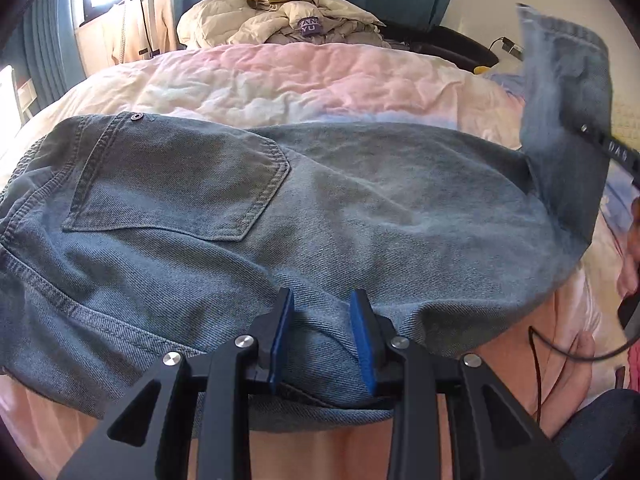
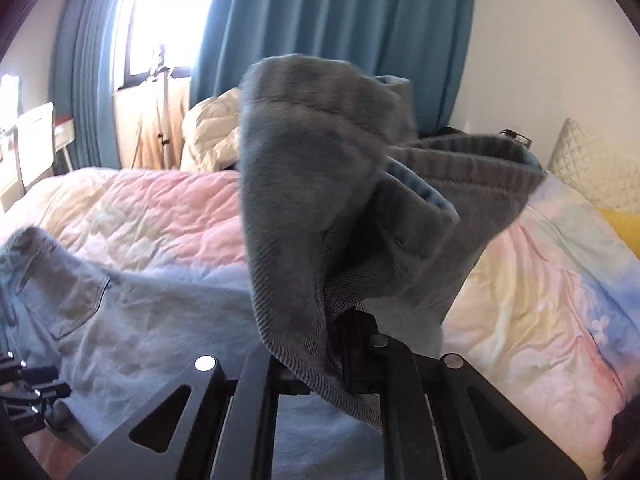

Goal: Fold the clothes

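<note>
So the bed [image 1: 320, 80] carried the jeans [image 1: 280, 208], heavy floppy denim, best grabbed at hems or waistband. Puffy jackets [image 1: 280, 20] sat piled well behind, nothing blocking. Left gripper [image 1: 322, 340] jaws pinched the near edge; right gripper [image 2: 340, 344] jaws were clamped on the lifted leg [image 2: 320, 180].
</note>
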